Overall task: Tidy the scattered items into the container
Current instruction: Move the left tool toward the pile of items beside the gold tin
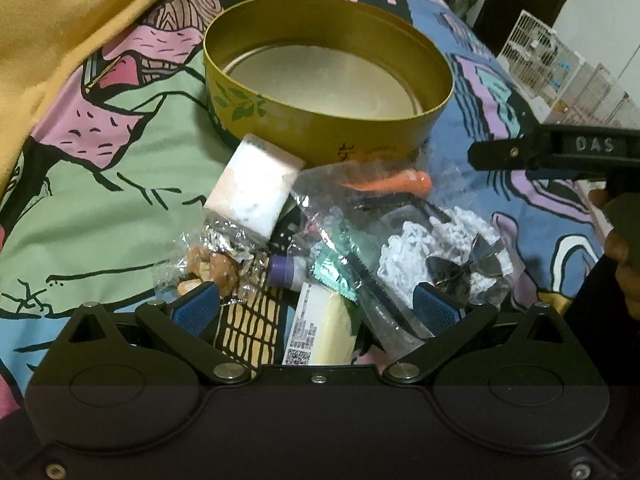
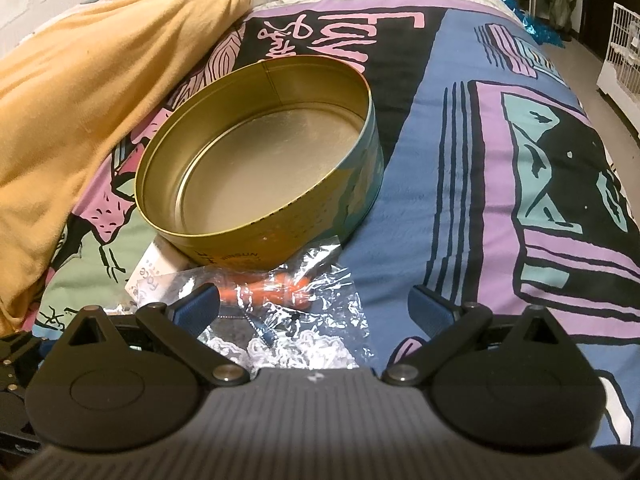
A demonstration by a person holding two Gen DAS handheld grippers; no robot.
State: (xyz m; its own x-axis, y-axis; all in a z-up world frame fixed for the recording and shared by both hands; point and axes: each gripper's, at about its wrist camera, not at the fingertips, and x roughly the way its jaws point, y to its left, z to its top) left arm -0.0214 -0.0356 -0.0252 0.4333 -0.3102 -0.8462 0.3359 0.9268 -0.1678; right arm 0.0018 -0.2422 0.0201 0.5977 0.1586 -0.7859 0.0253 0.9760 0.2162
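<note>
A round gold tin [image 1: 332, 36] stands open and empty on the bedspread; it also shows in the right wrist view [image 2: 256, 120]. A pile of small items lies in front of it: a white sponge block [image 1: 252, 184], an orange item in clear plastic [image 1: 404, 182], a snack packet [image 1: 212, 260], a green sachet [image 1: 332, 272], white lace in a bag [image 1: 420, 240], a yellow packet [image 1: 324, 328]. My left gripper [image 1: 316, 308] is open just over the pile. My right gripper [image 2: 316, 308] is open above the clear bag [image 2: 304, 320] and shows at the right of the left wrist view [image 1: 560, 152].
A yellow blanket [image 2: 80, 100] is bunched at the left beside the tin. The patterned bedspread [image 2: 500, 180] stretches to the right. White wire cages [image 1: 560, 60] stand beyond the bed's right edge.
</note>
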